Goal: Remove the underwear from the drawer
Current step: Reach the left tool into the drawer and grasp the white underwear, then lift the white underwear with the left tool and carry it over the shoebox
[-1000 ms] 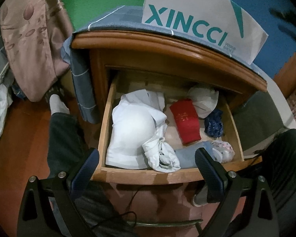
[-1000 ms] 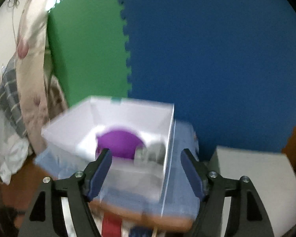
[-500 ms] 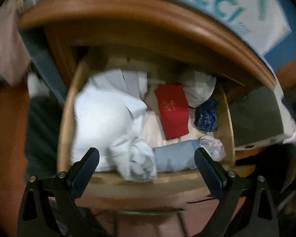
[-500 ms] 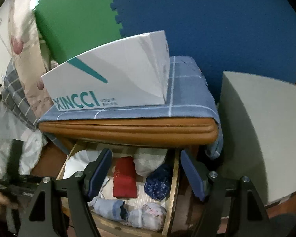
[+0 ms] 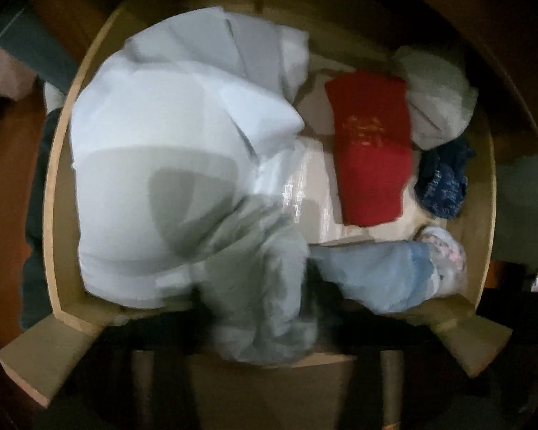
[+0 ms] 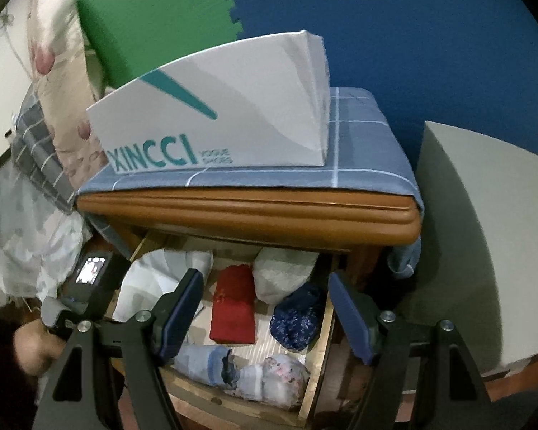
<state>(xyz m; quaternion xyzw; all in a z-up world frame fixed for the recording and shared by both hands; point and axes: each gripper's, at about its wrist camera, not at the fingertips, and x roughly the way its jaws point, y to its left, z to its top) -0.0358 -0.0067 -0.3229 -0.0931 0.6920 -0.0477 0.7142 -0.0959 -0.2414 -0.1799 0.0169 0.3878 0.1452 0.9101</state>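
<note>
The wooden drawer (image 5: 53, 215) (image 6: 315, 369) stands pulled out, full of folded clothes. My left gripper (image 5: 258, 286) points straight down at its front edge. Its jaws are closing, and a crumpled white garment (image 5: 254, 258) fills the gap between them. Blur and shadow hide most of its fingers. Around it lie a large white folded piece (image 5: 154, 165), a red folded piece (image 5: 373, 157) (image 6: 233, 308), a light blue roll (image 5: 376, 272) (image 6: 204, 362), a floral bundle (image 5: 444, 254) (image 6: 279, 376) and a dark blue patterned bundle (image 5: 443, 182) (image 6: 297, 319). My right gripper (image 6: 262, 308) hangs open above the drawer, holding nothing.
A white XINCCI shoe box (image 6: 215, 118) sits on a blue checked cloth (image 6: 358, 157) covering the nightstand top, which overhangs the drawer. A grey block (image 6: 484, 251) stands to the right. Bedding (image 6: 36, 143) is piled on the left. A hand (image 6: 32, 344) holds the left gripper's body.
The left gripper dropped toward the drawer and tipped downward, and its jaws came together on the crumpled white garment. The right gripper sank from facing the wall to above the drawer.
</note>
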